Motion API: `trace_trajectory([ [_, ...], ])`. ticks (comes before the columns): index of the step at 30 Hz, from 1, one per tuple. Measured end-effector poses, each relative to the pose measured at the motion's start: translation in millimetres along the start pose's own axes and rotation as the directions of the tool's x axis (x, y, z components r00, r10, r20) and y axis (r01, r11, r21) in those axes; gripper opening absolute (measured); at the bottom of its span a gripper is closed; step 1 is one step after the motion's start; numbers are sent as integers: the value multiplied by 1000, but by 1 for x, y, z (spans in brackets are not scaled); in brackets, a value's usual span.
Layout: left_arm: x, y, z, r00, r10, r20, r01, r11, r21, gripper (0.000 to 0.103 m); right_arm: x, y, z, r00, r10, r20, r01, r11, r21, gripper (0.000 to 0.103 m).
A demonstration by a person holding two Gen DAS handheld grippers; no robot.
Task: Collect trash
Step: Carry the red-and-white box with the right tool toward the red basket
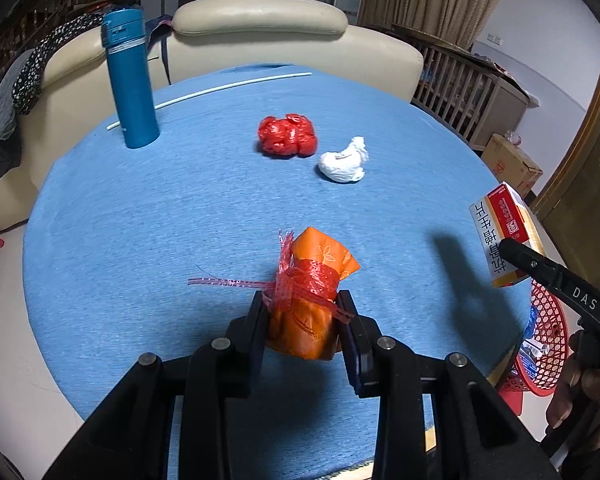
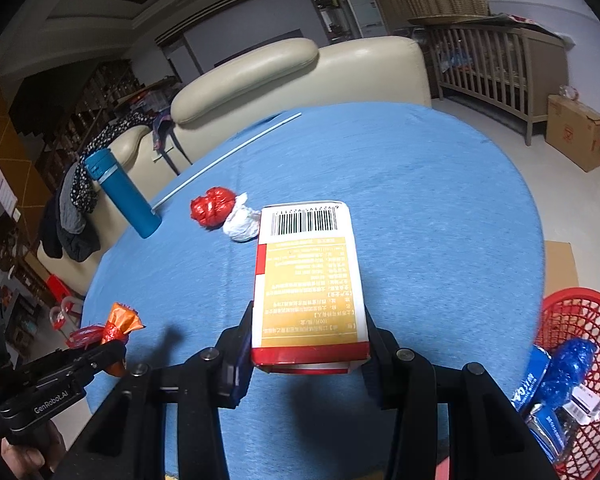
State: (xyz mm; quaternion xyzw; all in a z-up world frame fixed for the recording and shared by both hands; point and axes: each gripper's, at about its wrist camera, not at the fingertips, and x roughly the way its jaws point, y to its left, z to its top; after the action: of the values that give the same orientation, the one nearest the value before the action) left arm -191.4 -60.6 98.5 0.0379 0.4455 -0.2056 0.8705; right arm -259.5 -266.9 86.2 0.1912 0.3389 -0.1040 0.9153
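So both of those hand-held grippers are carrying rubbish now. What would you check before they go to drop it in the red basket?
1. Left hand-held gripper clamped on the orange wrapper bundle: ok, a pad presses each side.
2. Right hand-held gripper clamped on the medicine box: ok, gripped at its near end.
3. Red basket in view and open-topped: ok, beside the table at the right.
4. Room in the basket: cannot tell; blue packets already lie inside.
5. The two grippers apart from each other: ok.
6. Trash left on the blue tablecloth: not ok; the red plastic wad and white paper wad are still there.
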Motion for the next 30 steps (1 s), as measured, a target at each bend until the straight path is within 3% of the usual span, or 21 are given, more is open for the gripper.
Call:
trace_trajectory([
  [16,-2,-74,13,998,-62,7,60,987,148,35,-27,-57,-11,998,-37,43,32,994,108,47],
  [30,15,-146,-5,990,-127,-55,137,954,265,35,-54,-128,-44,993,-111,47,97,967,233,47],
])
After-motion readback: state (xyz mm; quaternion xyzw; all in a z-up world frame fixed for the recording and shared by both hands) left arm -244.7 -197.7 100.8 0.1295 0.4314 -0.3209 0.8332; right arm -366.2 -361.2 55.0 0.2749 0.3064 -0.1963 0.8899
